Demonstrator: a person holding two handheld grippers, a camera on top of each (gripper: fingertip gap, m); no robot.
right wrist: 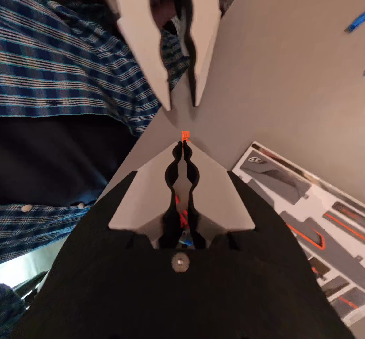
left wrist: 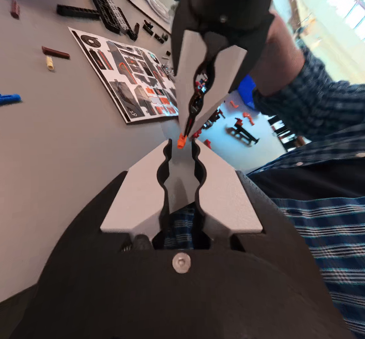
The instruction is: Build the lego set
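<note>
A small orange Lego piece (left wrist: 181,141) is pinched at the tips of my right gripper (left wrist: 187,133), which comes in from above in the left wrist view. In the right wrist view the orange piece (right wrist: 185,136) sticks out past my shut right gripper (right wrist: 182,141). My left gripper (left wrist: 181,140) is open, its tips on either side of the orange piece and a little apart from it. In the right wrist view the left gripper (right wrist: 181,108) points down at the piece with a gap between its fingers. Both are held above the grey table (left wrist: 59,141).
A sticker sheet (left wrist: 126,74) lies on the table; it also shows in the right wrist view (right wrist: 296,211). Black beams (left wrist: 104,9), brown pieces (left wrist: 55,52), a tan piece (left wrist: 50,63) and blue pieces (left wrist: 9,98) lie scattered. Red and black parts (left wrist: 241,128) lie farther off. A person's plaid shirt (right wrist: 59,62) is close by. The tips of both grippers are at nearly the same place.
</note>
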